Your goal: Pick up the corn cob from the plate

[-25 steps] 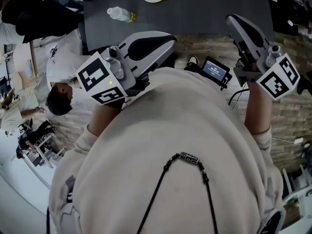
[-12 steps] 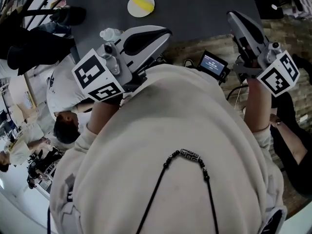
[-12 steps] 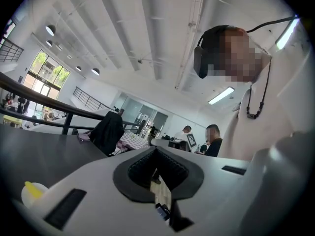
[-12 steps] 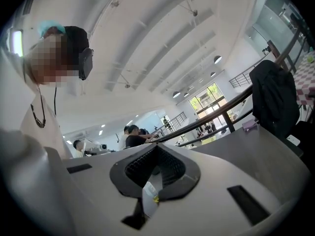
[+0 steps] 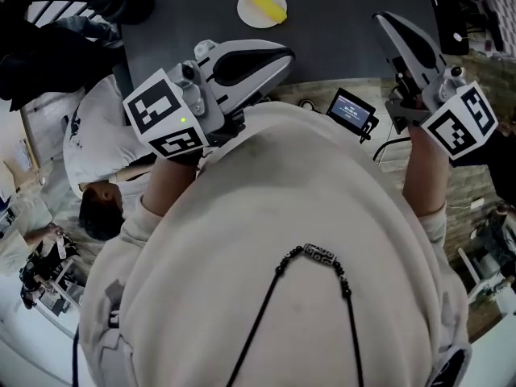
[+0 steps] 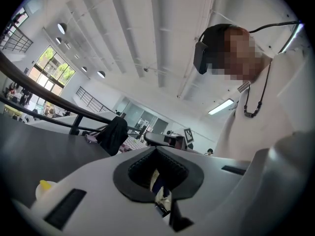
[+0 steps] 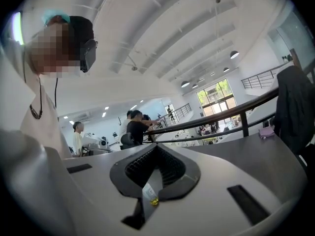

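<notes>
The corn cob [image 5: 266, 4] lies on the white plate [image 5: 244, 13], which sits on the dark bench [image 5: 347, 6] towards its far side, so the pickup has not begun. Nothing touches the cob or the plate. The left gripper [image 5: 284, 55] is held close to the person's chest, pointing roughly level over the near edge of the bench, and is well short of the plate. Seen in its own view, its jaws are closed together with nothing between them. The right gripper [image 5: 382, 21] is also held near the body, off to the right of the plate and apart from it. Its jaws are likewise pressed together and empty. By the look of it, the whole task is still ahead: one gripper has to reach out across the bench to the plate, spread its jaws, settle them on either side of the cob, close on it and lift it off. The left gripper looks the closer of the two to the plate, though either could make the reach.
</notes>
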`<state>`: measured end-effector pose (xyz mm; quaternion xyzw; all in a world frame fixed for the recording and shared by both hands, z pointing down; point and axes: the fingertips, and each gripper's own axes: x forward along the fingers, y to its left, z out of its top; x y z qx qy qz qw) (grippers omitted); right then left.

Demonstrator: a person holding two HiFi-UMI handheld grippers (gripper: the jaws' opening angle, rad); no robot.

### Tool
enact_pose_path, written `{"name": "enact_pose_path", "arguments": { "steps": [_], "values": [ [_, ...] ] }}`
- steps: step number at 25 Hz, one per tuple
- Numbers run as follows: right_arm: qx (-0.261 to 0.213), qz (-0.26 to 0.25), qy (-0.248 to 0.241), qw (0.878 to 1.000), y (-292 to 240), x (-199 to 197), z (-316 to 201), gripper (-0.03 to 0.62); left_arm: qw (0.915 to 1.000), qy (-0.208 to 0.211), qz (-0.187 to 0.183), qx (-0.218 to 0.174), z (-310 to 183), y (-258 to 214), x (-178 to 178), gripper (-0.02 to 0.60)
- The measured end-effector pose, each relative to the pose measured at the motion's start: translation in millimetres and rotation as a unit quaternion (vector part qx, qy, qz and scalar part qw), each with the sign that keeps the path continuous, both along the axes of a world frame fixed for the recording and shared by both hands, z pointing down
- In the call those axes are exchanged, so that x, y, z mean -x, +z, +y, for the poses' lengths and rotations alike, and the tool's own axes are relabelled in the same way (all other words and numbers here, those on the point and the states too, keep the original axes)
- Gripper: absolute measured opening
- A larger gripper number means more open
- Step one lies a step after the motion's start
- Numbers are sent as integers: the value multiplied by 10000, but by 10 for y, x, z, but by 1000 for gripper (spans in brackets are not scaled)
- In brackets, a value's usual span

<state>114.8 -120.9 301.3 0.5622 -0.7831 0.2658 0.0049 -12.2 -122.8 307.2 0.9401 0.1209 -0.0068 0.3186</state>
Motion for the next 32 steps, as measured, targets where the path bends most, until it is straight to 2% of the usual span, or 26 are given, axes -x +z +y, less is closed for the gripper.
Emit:
{"name": "enact_pose_path", "arguments": {
  "steps": [5, 7, 10, 12, 14, 16, 17, 23, 29, 32],
  "values": [
    [157, 425, -166, 9988, -295, -1, 73, 14, 9998, 183, 67, -4, 277, -232, -74, 3],
    [278, 547, -144, 9980, -429, -105, 57, 14, 9996, 237, 120, 75, 302, -331, -167, 3],
    [335, 547, 21, 9979, -344, -181, 209, 14, 9989, 459, 50, 61, 464, -255, -192, 3],
    [164, 456, 385, 9981, -266, -284, 417, 14, 9962, 850, -43, -184, 605, -188, -244, 3],
    [35, 373, 1022, 9941, -228, -414, 678, 14, 9880, 1483, -85, -414, 701, -162, -347, 3],
    [56, 334, 1596, 9866, -181, -489, 910, 14, 9782, 2024, -84, -467, 751, -162, -431, 3],
    [83, 345, 1732, 9843, -159, -522, 969, 14, 9763, 2117, -60, -448, 752, -164, -466, 3],
    [-8, 384, 1686, 9849, -57, -667, 1011, 14, 9834, 1754, 135, -453, 791, -122, -505, 3],
    [-28, 255, 1606, 9867, -64, -637, 962, 14, 9891, 1378, 26, -523, 774, -191, -308, 3],
    [145, 219, 1503, 9883, 41, -666, 980, 15, 9907, 1251, 8, -541, 783, -229, -301, 3]
  ]
}}
